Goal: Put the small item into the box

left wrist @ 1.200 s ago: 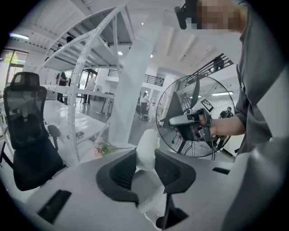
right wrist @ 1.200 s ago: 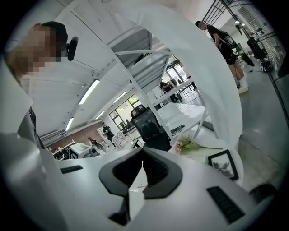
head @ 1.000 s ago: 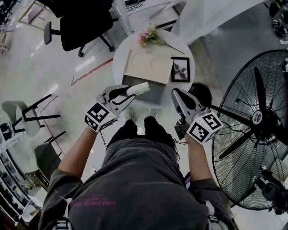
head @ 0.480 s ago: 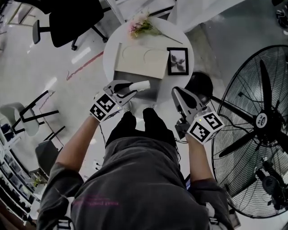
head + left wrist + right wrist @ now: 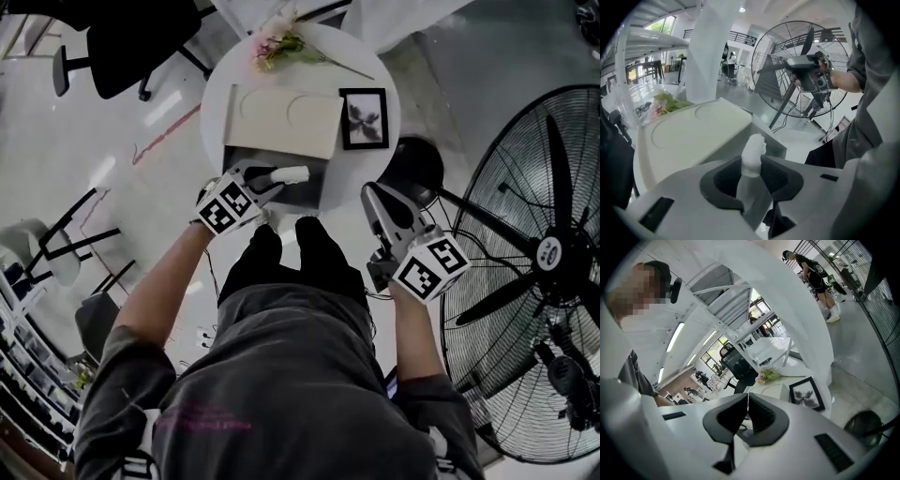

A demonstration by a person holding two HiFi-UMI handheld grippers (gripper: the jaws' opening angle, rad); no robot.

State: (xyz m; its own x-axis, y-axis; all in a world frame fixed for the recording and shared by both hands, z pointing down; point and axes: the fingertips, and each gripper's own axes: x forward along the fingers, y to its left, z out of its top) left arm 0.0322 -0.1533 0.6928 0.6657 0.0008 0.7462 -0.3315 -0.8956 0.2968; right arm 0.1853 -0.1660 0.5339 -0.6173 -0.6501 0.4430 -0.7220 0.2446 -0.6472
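Observation:
On the round white table point(image 5: 384, 70) stands a grey box point(image 5: 309, 183) with its cream lid point(image 5: 281, 120) raised behind the opening. My left gripper point(image 5: 272, 178) is shut on a small white item point(image 5: 289, 174), a narrow rounded piece that sticks out past the jaws and hangs over the box's open front. In the left gripper view the white item point(image 5: 752, 154) stands upright between the pads, with the lid point(image 5: 693, 136) just beyond. My right gripper point(image 5: 382, 211) hangs off the table's near right edge, jaws shut, nothing in them.
A black-framed picture point(image 5: 363, 118) lies right of the box, pink flowers point(image 5: 281, 42) at the table's far side. A large floor fan point(image 5: 548, 253) stands at the right, a black office chair point(image 5: 122, 37) at the far left, a black stool point(image 5: 417, 169) by the table.
My left gripper has carried the white item up and forward, from below the table's edge to over the box's opening. The right gripper has stayed in place.

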